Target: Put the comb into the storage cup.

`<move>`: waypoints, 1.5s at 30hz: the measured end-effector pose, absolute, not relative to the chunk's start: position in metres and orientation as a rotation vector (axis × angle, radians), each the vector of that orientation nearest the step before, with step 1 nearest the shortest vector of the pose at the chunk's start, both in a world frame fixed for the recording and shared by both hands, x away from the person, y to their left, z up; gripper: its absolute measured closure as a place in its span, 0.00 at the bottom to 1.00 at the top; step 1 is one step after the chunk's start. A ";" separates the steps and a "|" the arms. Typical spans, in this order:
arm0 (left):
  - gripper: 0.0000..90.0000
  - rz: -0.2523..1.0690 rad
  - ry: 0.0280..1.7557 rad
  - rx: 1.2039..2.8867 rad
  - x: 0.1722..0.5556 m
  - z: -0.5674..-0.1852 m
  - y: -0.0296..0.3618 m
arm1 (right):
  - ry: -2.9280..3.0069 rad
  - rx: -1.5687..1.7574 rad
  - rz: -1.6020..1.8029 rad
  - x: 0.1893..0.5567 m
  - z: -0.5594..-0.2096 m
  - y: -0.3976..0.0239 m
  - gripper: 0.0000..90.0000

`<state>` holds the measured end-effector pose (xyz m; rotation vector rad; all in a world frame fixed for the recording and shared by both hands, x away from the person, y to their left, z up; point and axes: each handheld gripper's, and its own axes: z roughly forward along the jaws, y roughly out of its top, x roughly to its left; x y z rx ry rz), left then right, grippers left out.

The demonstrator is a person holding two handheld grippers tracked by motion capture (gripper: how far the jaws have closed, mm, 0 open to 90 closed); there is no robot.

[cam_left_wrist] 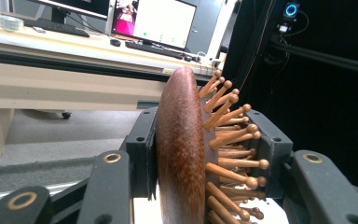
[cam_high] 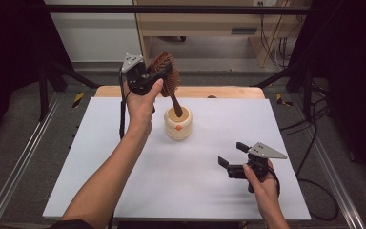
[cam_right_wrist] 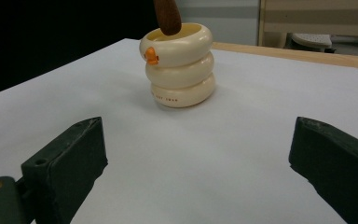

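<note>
Gripping the wooden hairbrush (cam_high: 167, 76) by its head, the left gripper (cam_high: 153, 75) has its jaws closed on it, one pad against the smooth brown back and the other among the pegs, as the left gripper view shows. The brush's long axis runs down and slightly rightward from the gripper, and its handle tip sits in the mouth of the cream ringed cup (cam_high: 178, 124) standing near the middle of the white table (cam_high: 195, 181). Whether the tip touches the cup's floor is hard to judge from here. Any coming move likely turns on that tilted axis staying inside the rim. The right gripper (cam_high: 232, 154) rests low and well apart toward the person's side, jaws spread wide, holding nothing, facing the cup.
</note>
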<state>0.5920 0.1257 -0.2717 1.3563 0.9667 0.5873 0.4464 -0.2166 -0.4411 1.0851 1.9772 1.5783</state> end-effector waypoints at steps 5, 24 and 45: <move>0.57 0.583 0.970 1.361 0.593 -0.276 0.125 | 1.976 1.087 1.577 0.447 -0.441 -0.217 0.05; 0.57 0.584 0.995 1.376 0.599 -0.290 0.122 | 1.976 1.089 1.584 0.447 -0.441 -0.218 0.04; 0.57 0.577 0.996 1.396 0.602 -0.300 0.120 | 1.984 1.086 1.582 0.447 -0.441 -0.218 0.04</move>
